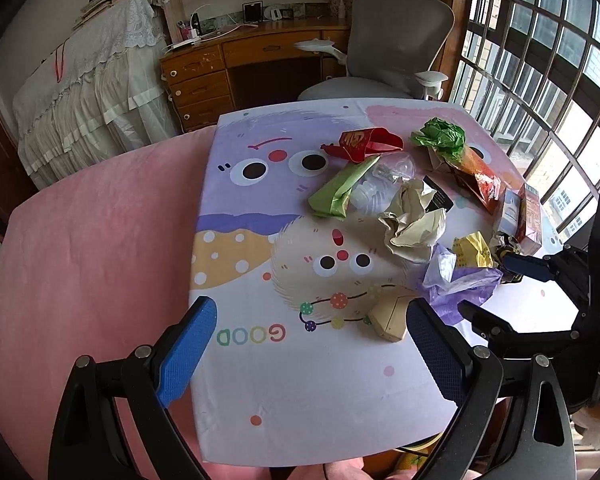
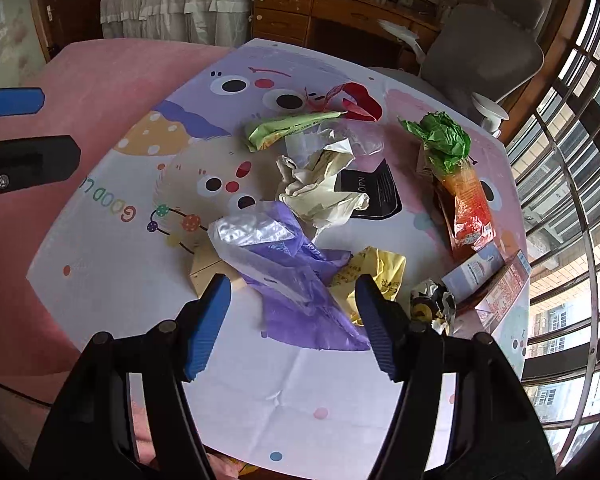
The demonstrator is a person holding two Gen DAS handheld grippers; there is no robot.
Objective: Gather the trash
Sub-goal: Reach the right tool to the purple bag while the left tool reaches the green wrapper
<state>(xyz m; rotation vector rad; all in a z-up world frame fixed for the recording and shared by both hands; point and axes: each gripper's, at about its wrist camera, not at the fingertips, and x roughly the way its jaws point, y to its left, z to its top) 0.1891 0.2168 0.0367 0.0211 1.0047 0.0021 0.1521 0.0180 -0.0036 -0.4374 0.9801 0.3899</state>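
Observation:
Trash lies scattered on a cartoon-printed mat [image 1: 284, 392] [image 2: 260, 396]. A purple plastic bag [image 2: 296, 280] [image 1: 460, 284] lies nearest, and my right gripper [image 2: 292, 312] hovers open over its near end. Beside the bag are a yellow wrapper [image 2: 376, 268] [image 1: 472, 250], a tan box [image 1: 388, 318] [image 2: 204, 268], crumpled cream paper [image 2: 320, 184] [image 1: 412, 220], a green wrapper [image 1: 340, 192] [image 2: 284, 126] and a red carton [image 1: 360, 144] [image 2: 356, 100]. My left gripper [image 1: 312, 348] stands open above the mat's near part, with nothing between its fingers.
Green tissue [image 2: 444, 140], an orange packet [image 2: 470, 208], a black packet [image 2: 374, 192] and small cartons [image 2: 496, 280] lie toward the window side. A pink cloth [image 1: 92, 240] covers the table to the left. A grey chair [image 1: 396, 48] and a wooden desk [image 1: 236, 56] stand behind.

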